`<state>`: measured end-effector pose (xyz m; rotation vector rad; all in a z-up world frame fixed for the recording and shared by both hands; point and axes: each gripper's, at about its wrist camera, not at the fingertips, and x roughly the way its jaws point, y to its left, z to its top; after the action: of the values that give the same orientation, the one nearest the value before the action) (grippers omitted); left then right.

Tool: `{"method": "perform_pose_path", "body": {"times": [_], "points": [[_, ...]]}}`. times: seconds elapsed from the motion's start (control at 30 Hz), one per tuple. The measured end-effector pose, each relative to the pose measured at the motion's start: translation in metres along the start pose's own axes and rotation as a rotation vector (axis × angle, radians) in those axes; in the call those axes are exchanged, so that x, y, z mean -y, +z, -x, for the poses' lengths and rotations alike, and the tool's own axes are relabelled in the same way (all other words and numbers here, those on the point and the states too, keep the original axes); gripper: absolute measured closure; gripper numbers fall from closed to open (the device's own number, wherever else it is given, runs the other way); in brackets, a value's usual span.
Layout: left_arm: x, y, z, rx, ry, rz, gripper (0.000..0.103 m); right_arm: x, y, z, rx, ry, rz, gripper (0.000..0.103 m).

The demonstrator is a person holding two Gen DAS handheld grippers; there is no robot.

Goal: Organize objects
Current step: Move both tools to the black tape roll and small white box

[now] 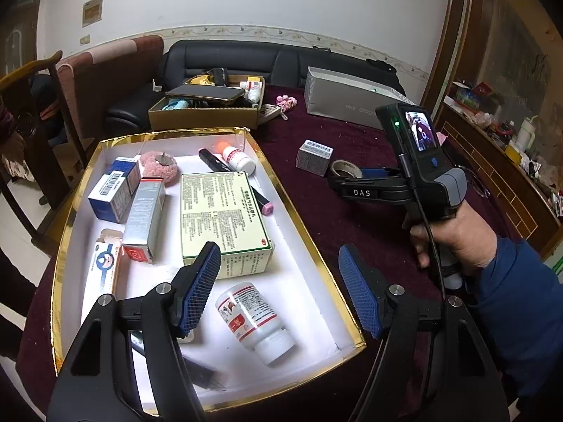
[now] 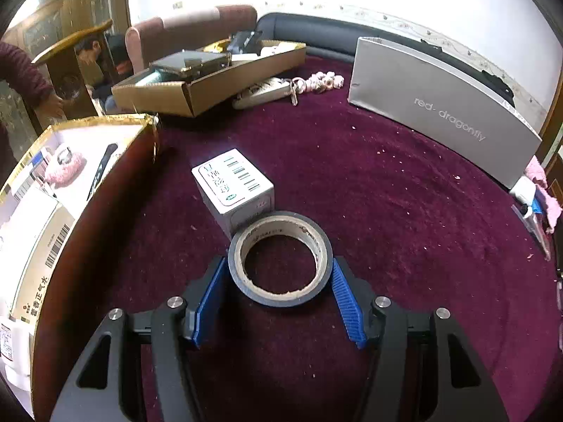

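A roll of dark tape (image 2: 279,258) lies flat on the maroon cloth between the blue pads of my right gripper (image 2: 278,281); the pads touch its sides. A small white box (image 2: 234,184) sits just beyond the roll. In the left wrist view the roll (image 1: 346,168) and the small white box (image 1: 314,156) lie right of a gold-rimmed white tray (image 1: 302,232) holding several medicine boxes and bottles. My left gripper (image 1: 279,288) is open and empty above the tray's near right corner, over a white bottle (image 1: 255,321).
A brown cardboard box (image 2: 211,86) with a phone and clutter stands at the back. Keys with a pink charm (image 2: 299,86) lie beside it. A grey shoe box (image 2: 447,112) stands at the back right. A sofa and chairs lie beyond the table.
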<state>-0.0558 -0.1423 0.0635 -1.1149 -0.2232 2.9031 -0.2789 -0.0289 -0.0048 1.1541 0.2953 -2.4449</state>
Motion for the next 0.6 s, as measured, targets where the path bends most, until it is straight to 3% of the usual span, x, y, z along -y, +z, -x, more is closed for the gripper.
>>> {"method": "perform_pose_path", "body": {"times": [0.27, 0.37, 0.47, 0.6], "points": [[0.019, 0.045, -0.019, -0.069, -0.066, -0.052, 0.032, 0.029, -0.032, 0.065, 0.059, 0.103, -0.205, 0.046], [0.039, 0.072, -0.038, -0.113, -0.07, -0.133, 0.032, 0.041, -0.054, 0.095, 0.133, 0.127, -0.254, 0.046], [0.057, 0.099, -0.062, -0.174, -0.086, -0.198, 0.032, 0.056, -0.071, 0.1, 0.205, 0.161, -0.29, 0.046], [0.069, 0.134, -0.101, -0.259, -0.076, -0.217, 0.032, 0.085, -0.077, 0.084, 0.174, 0.274, -0.417, 0.046]]}}
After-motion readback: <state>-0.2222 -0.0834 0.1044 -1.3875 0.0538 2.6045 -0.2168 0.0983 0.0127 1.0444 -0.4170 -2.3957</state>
